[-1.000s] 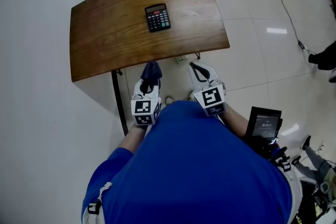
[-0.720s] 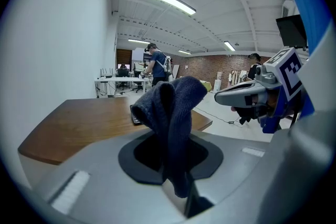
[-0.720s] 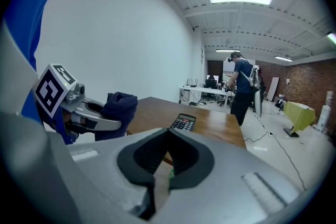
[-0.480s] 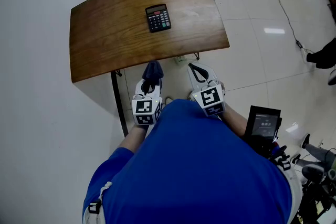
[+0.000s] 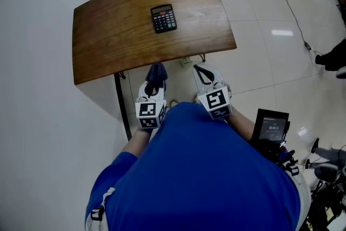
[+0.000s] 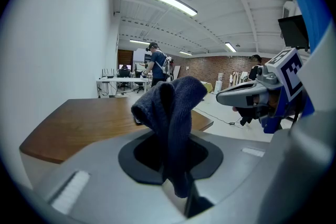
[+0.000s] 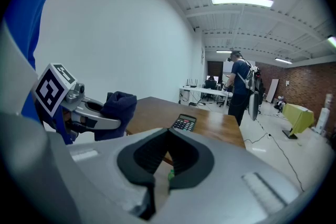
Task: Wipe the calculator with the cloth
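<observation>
Entry, both grippers off the table. My left gripper (image 5: 154, 85) is closed on the cloth (image 6: 173, 107): the jaws pinch a dark blue knitted fold low down, and the rest of the fabric stands up above the jaws in a loose bunch that flops over at the top. My right gripper (image 7: 167, 152) has its jaws brought together, the tips meeting with only a thin slit below them, and nothing is held between them. From the head view both grippers sit side by side just short of the near edge of the table (image 5: 108, 35), close in front of my blue shirt (image 5: 205, 170), the left one a little apart from the right, both pointing toward the tabletop. The calculator (image 5: 162, 18) lies flat on the brown wooden top, toward its far half and roughly centred left to right, well apart from both grippers and from the cloth. It is black with a grey display strip at the far end and rows of keys, some coloured. No contact between cloth and calculator. The table surface around the calculator is bare wood. In the right gripper view the calculator shows just above the closed jaws, with the cloth-carrying left gripper off to the left. A person (image 7: 240, 86) stands by desks far back in the room.
</observation>
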